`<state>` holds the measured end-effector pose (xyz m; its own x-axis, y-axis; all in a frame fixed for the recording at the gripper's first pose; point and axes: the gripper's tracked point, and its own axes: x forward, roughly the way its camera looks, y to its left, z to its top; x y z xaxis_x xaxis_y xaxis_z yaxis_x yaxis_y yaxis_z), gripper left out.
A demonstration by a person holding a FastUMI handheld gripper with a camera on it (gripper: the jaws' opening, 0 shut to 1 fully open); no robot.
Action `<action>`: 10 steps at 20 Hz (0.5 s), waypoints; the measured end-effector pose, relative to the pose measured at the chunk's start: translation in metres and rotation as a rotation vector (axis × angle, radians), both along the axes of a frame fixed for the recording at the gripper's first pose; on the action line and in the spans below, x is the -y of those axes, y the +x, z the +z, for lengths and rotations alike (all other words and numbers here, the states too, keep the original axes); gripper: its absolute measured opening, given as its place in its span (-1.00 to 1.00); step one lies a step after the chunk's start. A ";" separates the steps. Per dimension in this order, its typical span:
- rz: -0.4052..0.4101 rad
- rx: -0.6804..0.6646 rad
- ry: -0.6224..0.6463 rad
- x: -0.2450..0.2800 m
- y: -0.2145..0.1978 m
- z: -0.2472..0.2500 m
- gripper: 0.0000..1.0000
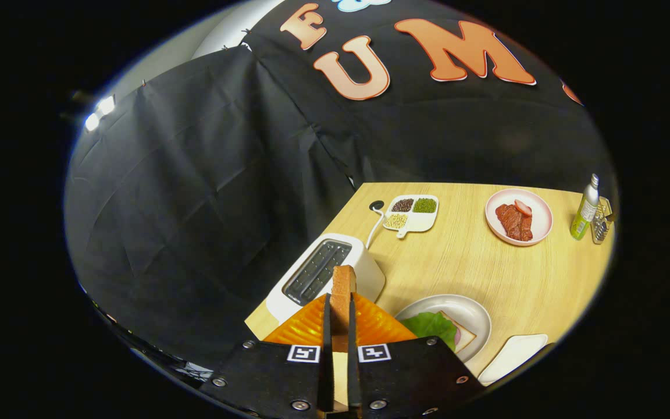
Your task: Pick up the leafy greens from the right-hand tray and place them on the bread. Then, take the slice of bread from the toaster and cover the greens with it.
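Observation:
My gripper [339, 302] is shut on a slice of bread [344, 285], held edge-on between both fingers and raised above the table. The white toaster [326, 273] stands just beyond and below the slice, its slots showing dark. To the right of the fingers sits a pale plate [474, 317] holding a bread slice [463, 334] with a leafy green [431, 326] lying over it.
A white tray [512, 355] lies near the plate, at the table's near edge. Farther off are a divided dish of beans [412, 214], a pink plate of meat [518, 216] and a green bottle [585, 209]. The toaster's cord [374, 224] runs to a table hole.

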<state>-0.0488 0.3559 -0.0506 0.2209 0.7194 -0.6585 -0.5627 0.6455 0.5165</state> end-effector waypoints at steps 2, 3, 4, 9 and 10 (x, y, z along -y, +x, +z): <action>0.031 -0.046 -0.024 0.013 -0.013 -0.026 -0.81; 0.044 -0.064 -0.033 0.018 -0.018 -0.038 -0.81; 0.054 -0.082 -0.040 0.023 -0.021 -0.049 -0.81; 0.056 -0.105 -0.139 0.054 -0.015 -0.107 -0.81; 0.046 -0.120 -0.125 0.056 -0.012 -0.109 -0.81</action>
<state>-0.0607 0.3000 -0.1595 0.1040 0.6382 -0.7628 -0.5325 0.6835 0.4993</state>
